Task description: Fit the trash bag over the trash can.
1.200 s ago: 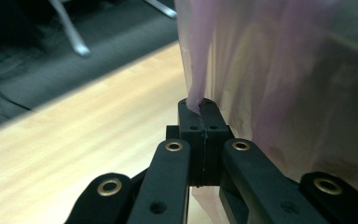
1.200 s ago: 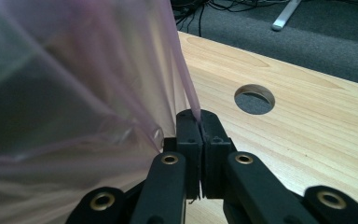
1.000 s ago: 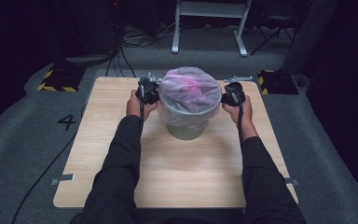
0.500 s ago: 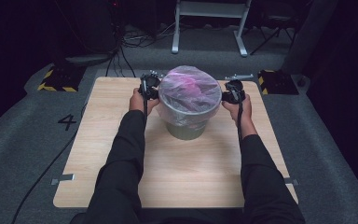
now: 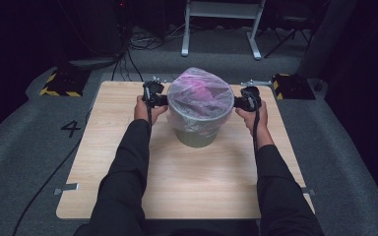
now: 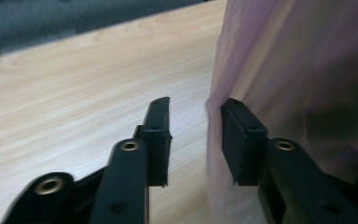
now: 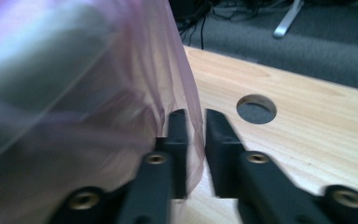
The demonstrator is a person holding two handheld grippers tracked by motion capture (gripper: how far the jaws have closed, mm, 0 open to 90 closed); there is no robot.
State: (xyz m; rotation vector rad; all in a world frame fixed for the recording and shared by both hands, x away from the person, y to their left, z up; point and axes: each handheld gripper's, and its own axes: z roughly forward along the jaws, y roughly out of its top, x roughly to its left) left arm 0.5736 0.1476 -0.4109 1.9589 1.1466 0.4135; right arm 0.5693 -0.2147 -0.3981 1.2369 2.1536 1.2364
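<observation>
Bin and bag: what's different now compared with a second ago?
Both grippers have just been opening their jaws on the pink bag. The left gripper now has a clear gap, with the film lying against one jaw only. The right gripper has a narrower gap with a fold of film hanging in it. The bin, the bag over its rim, both hands and the table stayed where they were.

The bin point(image 5: 197, 129) is veiled by the pink bag point(image 5: 200, 96), so its contents cannot be made out; in the right gripper view the bag point(image 7: 74, 93) is blurred, cut off at the left and top edges.
</observation>
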